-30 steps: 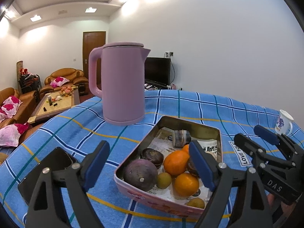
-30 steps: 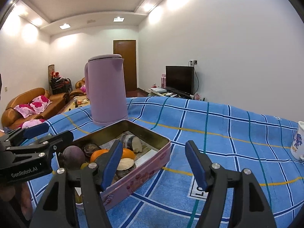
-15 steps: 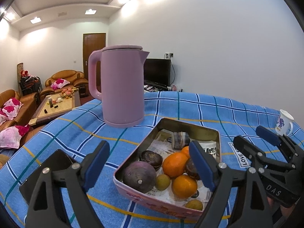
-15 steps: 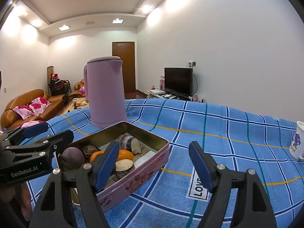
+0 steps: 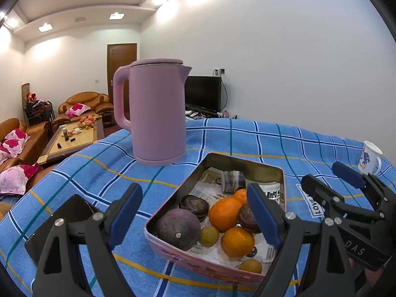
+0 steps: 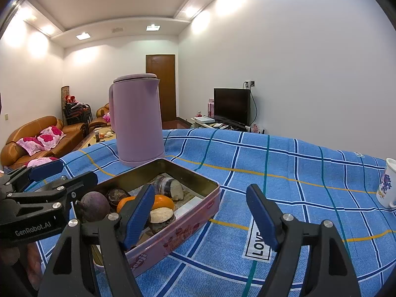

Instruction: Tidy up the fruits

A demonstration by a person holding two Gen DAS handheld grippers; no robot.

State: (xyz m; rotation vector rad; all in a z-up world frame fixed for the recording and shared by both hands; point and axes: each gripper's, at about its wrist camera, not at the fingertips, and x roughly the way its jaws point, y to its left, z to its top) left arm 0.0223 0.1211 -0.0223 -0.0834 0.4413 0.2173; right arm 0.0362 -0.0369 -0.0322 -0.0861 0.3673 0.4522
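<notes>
A table draped in a blue checked cloth [image 5: 259, 143] carries everything here, its stripes running white, teal and yellow. Towards the far left stands a tall pink kettle [image 5: 156, 113], upright, lid shut, handle turned left. Just in front of it, nearer, sits an open rectangular tin [image 5: 173, 250] with pink sides, set at an angle to the table edge; the two are close but apart. Off at the far right edge stands a white mug [image 5: 370, 157] with a purple print, well apart from the tin. At the near left lies a flat dark object [image 5: 71, 210], possibly a phone, though it is half hidden.
</notes>
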